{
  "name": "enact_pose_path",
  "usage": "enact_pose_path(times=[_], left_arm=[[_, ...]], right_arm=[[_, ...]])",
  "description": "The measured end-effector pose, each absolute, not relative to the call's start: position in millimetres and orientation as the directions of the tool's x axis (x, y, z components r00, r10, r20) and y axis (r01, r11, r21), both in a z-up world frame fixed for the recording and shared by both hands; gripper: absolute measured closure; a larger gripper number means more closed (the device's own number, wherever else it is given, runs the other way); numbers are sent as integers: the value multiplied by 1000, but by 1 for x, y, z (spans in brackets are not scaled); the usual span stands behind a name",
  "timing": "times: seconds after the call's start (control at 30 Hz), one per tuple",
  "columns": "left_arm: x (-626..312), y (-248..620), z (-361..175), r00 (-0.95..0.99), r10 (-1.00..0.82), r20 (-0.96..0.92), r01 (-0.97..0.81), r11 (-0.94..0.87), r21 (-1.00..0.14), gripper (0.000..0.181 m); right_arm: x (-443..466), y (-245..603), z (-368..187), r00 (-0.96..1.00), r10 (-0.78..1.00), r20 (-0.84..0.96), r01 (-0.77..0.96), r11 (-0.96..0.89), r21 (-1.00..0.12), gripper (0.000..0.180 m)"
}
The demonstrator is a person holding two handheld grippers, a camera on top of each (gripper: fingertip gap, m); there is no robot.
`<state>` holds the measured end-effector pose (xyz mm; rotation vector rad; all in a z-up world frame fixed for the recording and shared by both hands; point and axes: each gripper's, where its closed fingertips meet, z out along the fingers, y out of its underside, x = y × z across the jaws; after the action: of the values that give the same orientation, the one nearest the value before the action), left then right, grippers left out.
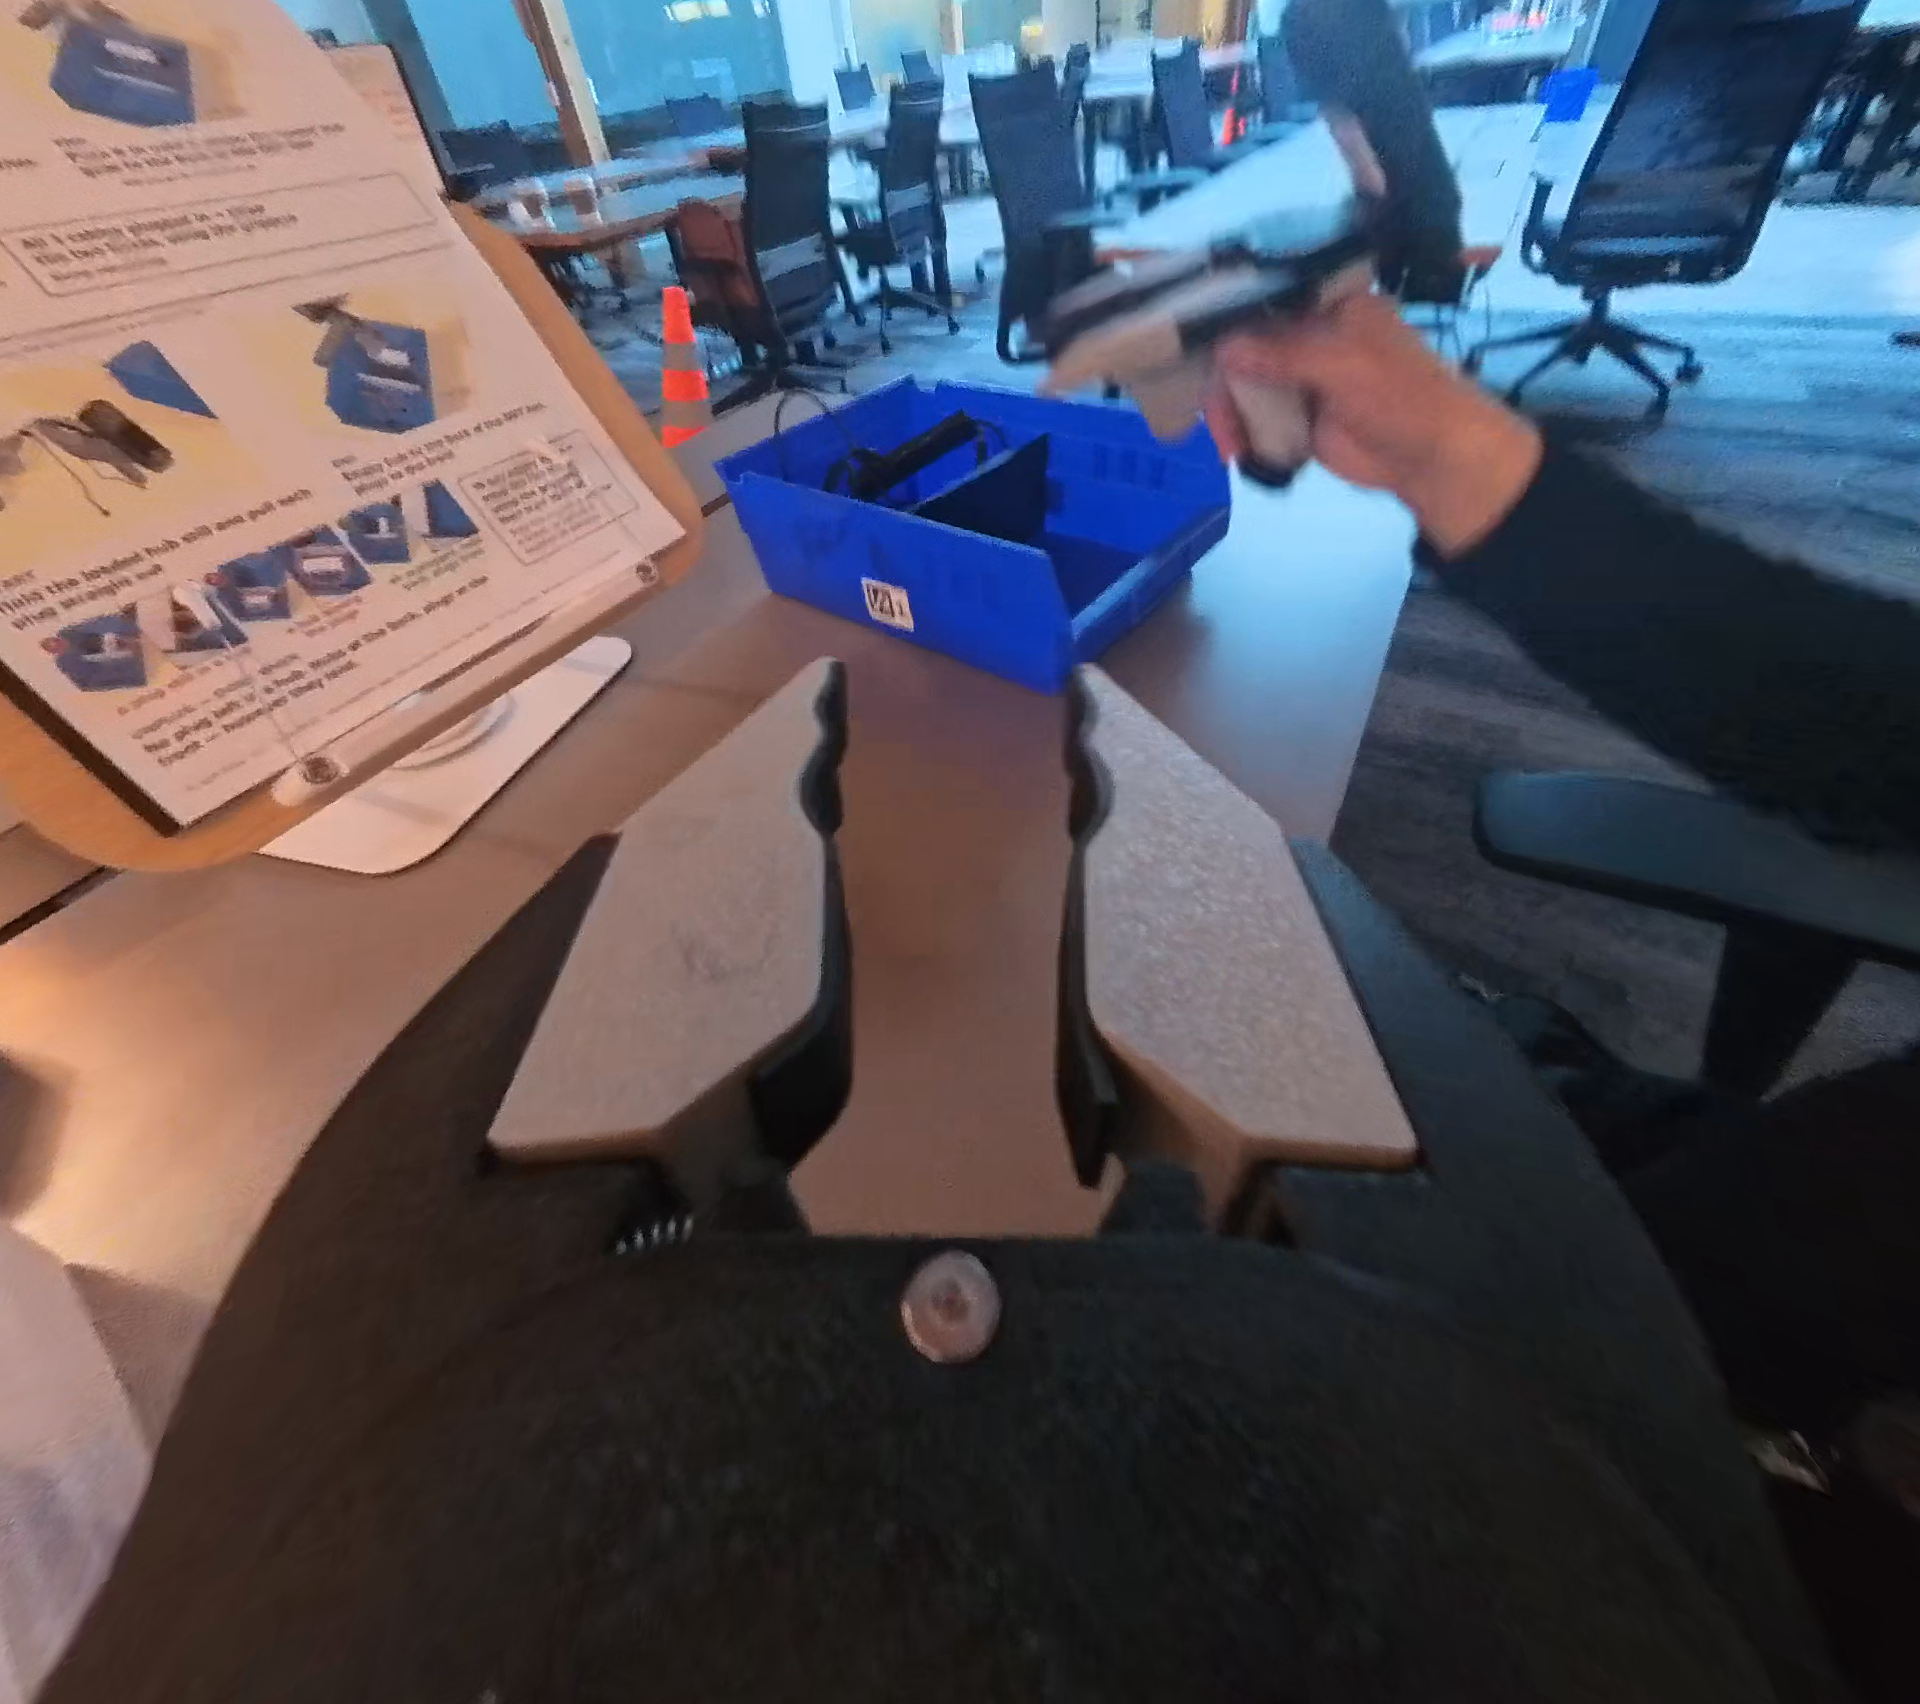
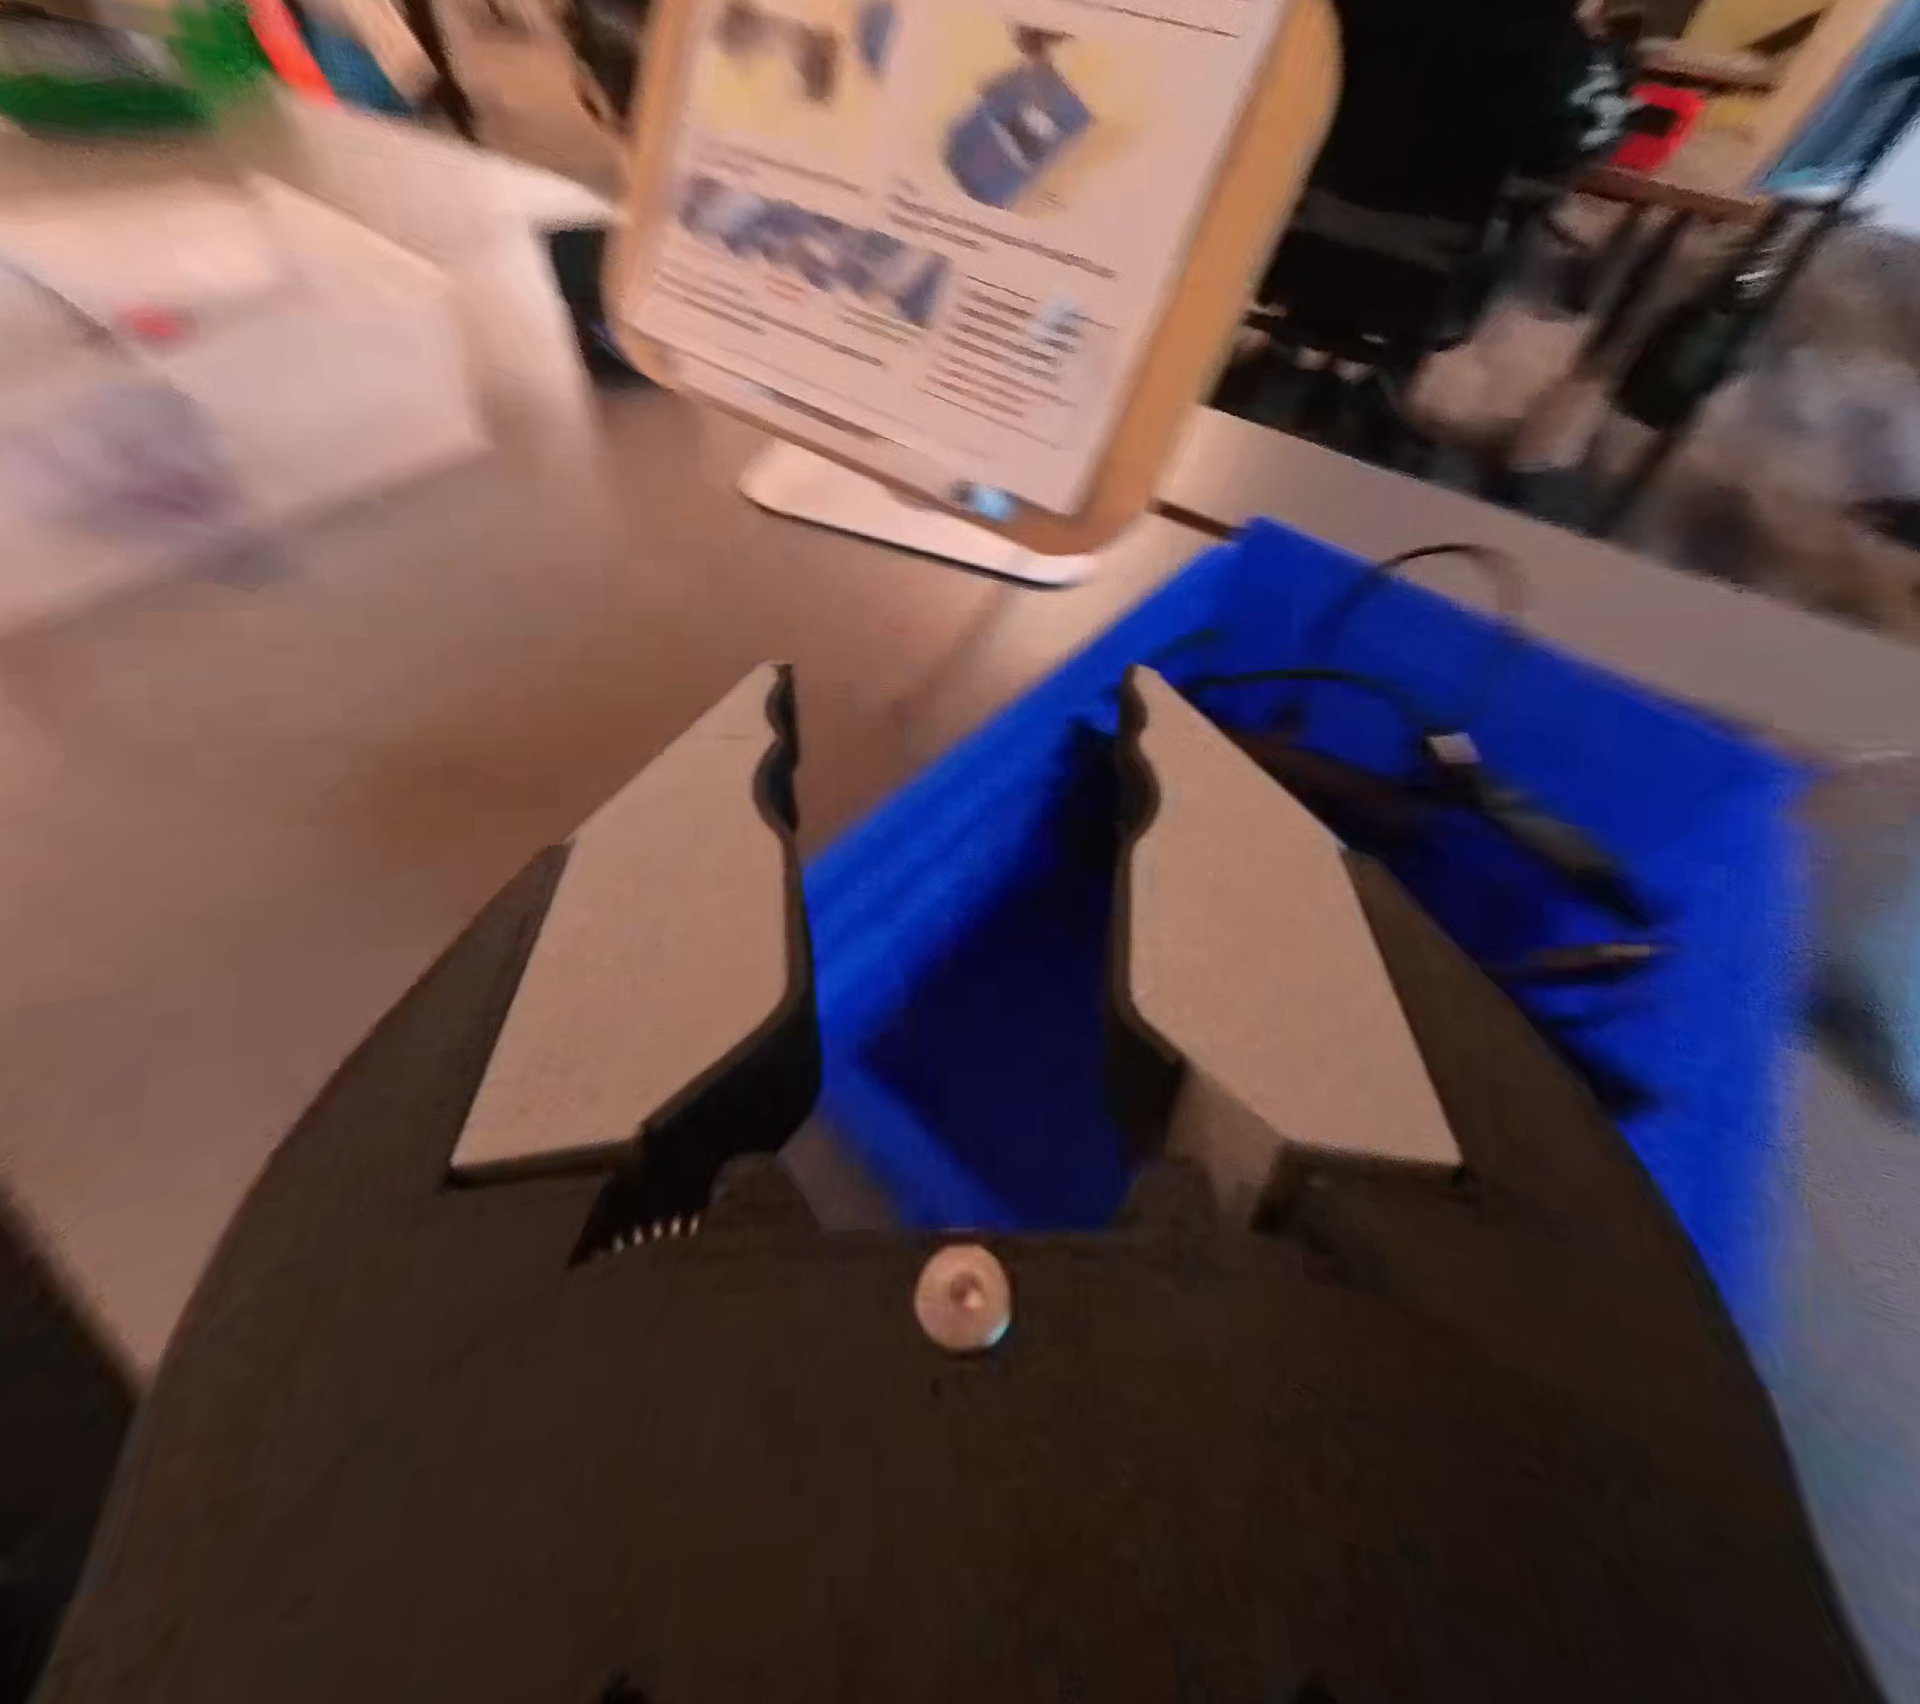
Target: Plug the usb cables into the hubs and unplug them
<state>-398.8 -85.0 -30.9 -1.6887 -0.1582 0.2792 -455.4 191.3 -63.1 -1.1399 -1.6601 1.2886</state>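
Both tools are standing open and empty. Left tool (image 1: 951,740) is hovering low over the brown counter (image 1: 935,948), short of the blue bin (image 1: 966,605), with nothing between its fingers. Right tool (image 2: 956,719) is hanging over the bin's near corner, gaping moderately wide, and in the left view it is showing blurred in a hand (image 1: 1351,418) above the bin.

Cables (image 2: 1475,781) are lying tangled in the bin's far compartment, behind a dark divider (image 1: 997,491); one silver plug (image 2: 1452,750) is facing up among them. A black bar-shaped piece (image 1: 914,449) is leaning there too, probably a hub, though the blur is making that uncertain. An instruction sheet (image 1: 260,407) on a stand is sitting beside the bin.

These cables are looking light, thin and limp, so pinching the cord would likely let the plug flop and twist. Gripping the stiff moulded housing just behind the metal tip seems the better hold, squarely across its flat faces. The hub is looking light and smooth, so it will probably slide unless one tool is bracing its body while the other is pushing the plug straight in.
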Motion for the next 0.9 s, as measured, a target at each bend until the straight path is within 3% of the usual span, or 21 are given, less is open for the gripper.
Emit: enact_pose_path(times=[0.1,0.27,0.53,0.7,0.9], left_arm=[[-395,-81,-18,951,296,-88,-73,-61,-995,152],[-384,-73,-29,948,294,-125,-88,-136,-987,141],[-384,-75,-29,942,300,-150,-110,-145,-983,143],[-386,-75,-30,944,290,-155,-115,-151,-982,145],[-386,-78,-32,939,292,-179,-132,-172,-976,146]], right_arm=[[-432,134,-79,-469,869,-155,177,-79,-981,99],[-427,119,-93,-451,889,-74,212,27,-977,81],[-403,153,-61,-416,908,-44,117,5,-993,85],[-398,182,-45,-346,935,-76,32,-69,-997,99],[-398,183,-45,-367,924,-108,34,-103,-994,103]])
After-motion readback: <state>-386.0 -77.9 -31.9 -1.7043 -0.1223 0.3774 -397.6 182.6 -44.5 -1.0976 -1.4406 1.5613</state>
